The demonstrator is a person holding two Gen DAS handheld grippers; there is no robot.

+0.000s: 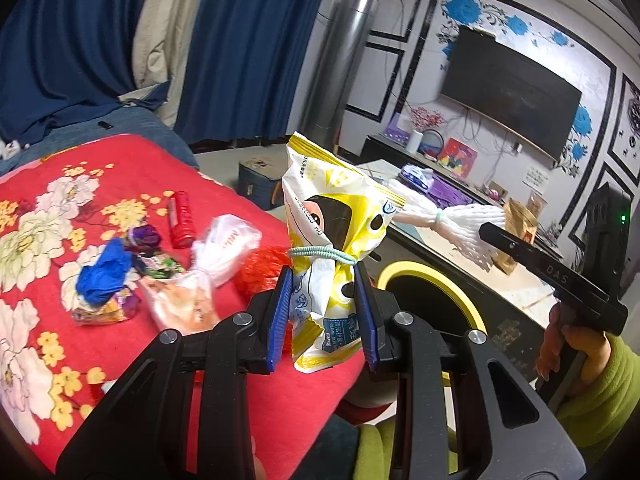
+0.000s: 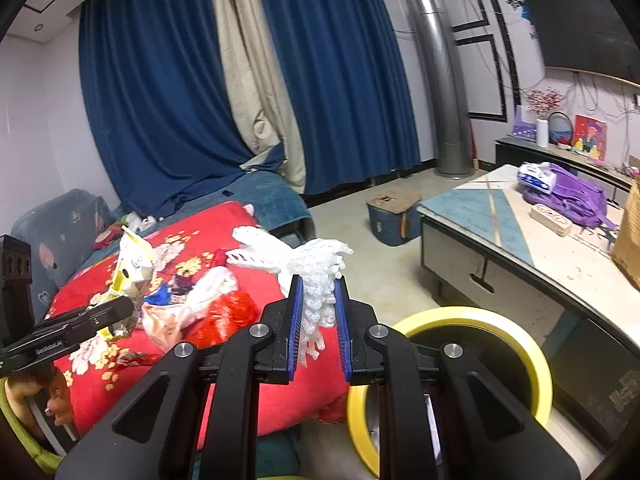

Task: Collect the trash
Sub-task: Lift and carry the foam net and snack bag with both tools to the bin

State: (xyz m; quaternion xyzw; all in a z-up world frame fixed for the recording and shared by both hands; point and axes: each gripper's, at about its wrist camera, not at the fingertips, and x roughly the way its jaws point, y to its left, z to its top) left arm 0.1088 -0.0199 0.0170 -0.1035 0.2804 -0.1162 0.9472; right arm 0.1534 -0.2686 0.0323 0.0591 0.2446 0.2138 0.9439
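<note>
Two pieces of trash are already held, both lifted above the near edge of the red floral blanket. The yellow snack bag is crumpled and cinched at its waist by a pale green hair tie; it looks light, thin and slick, likely to crackle and slide, so the grip below the tie, where the film bunches, seems the safest hold. The left gripper is clenched on that lower part, its blue pads pressing both sides. The white foam net, also tied at the middle, is soft, springy and nearly weightless; it should squash without harm but may spring loose from a shallow pinch. The right gripper grasps one frilled end of it between its pads.

Further in on the blanket lie the remaining scraps: a blue crumpled piece, a clear plastic bag, a red mesh wad and a red tube. Off the blanket's near corner, close below both grippers, stands a yellow-rimmed bin, probably where both go.
</note>
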